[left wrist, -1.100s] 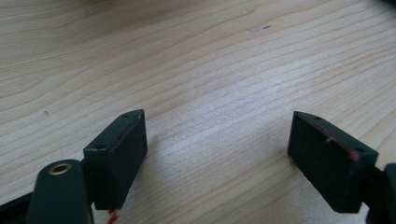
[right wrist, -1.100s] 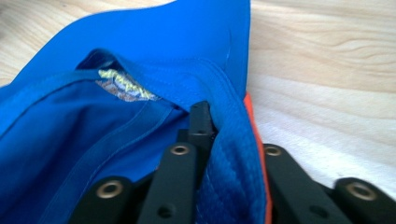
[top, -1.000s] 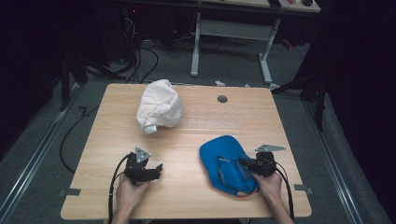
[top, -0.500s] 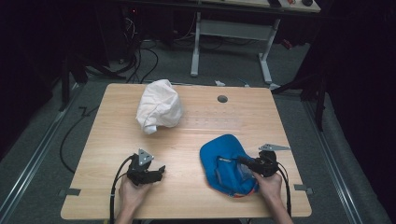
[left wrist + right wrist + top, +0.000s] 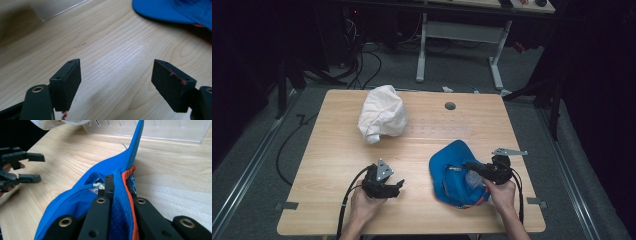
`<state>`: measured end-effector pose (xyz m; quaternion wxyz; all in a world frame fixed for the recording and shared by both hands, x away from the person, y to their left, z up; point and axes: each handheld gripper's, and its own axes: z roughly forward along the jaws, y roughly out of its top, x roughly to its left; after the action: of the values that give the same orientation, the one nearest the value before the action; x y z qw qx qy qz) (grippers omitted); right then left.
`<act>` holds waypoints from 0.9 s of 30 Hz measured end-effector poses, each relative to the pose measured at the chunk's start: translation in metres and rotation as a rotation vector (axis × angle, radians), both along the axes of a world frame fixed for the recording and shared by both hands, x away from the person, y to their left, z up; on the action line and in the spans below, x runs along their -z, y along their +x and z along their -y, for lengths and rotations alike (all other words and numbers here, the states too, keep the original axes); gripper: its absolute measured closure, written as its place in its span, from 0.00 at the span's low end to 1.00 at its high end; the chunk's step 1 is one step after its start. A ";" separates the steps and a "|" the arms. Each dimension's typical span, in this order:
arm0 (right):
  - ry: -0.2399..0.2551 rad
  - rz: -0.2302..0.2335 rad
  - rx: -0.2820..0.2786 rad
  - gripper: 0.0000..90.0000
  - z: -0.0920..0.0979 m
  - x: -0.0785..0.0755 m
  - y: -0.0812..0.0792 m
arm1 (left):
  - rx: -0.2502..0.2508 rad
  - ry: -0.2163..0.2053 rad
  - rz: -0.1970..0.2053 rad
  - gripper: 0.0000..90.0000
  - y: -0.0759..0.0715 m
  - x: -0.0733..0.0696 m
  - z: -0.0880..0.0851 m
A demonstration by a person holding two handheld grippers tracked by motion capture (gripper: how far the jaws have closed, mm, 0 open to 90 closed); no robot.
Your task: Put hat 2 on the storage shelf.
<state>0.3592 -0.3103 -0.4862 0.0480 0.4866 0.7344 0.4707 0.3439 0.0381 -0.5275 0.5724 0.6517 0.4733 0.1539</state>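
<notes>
Your right gripper (image 5: 117, 192) is clamped on the blue cap (image 5: 100, 195): in the right gripper view its two black jaws are pressed together with a fold of blue fabric and the orange-edged band pinched between them. From that pinch the cap spreads away toward 10 o'clock, inner side up with a small label showing, and its brim stands up toward 12 o'clock.

In the high view, your right gripper (image 5: 468, 165) points toward 9 o'clock into the cap (image 5: 452, 175), which sits at the near right of the table (image 5: 337, 150), partly lifted at the gripped edge and resting on the wood at 6 o'clock.

Your left gripper (image 5: 116, 82) is released; its jaws stand wide apart over bare wood with nothing between them. They have just been shifting slightly in width. In the left gripper view the cap (image 5: 160, 10) lies well clear of the pads, out at 1 o'clock. In the high view your left gripper (image 5: 400, 184) sits at the near left, aimed toward 3 o'clock at the cap, apart from it.

A crumpled white cloth (image 5: 382, 115) lies farther out, at about 12 o'clock from your left hand (image 5: 364, 205), well apart from both grippers.
</notes>
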 end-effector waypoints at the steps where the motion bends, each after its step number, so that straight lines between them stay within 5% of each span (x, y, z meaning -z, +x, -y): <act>1: 0.007 0.003 -0.005 0.98 -0.001 -0.002 0.000 | 0.006 0.004 0.000 0.27 0.000 0.000 0.002; 14: 0.008 0.037 -0.038 0.98 -0.008 -0.033 0.006 | 0.076 0.040 0.045 0.25 0.001 -0.001 0.032; 27: 0.042 0.045 -0.083 0.98 -0.021 -0.052 0.018 | 0.092 0.069 0.079 0.24 0.011 -0.004 0.054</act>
<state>0.3768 -0.2890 -0.4344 0.0347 0.4457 0.7428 0.4985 0.3544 -0.0156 -0.5239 0.5743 0.6856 0.4141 0.1692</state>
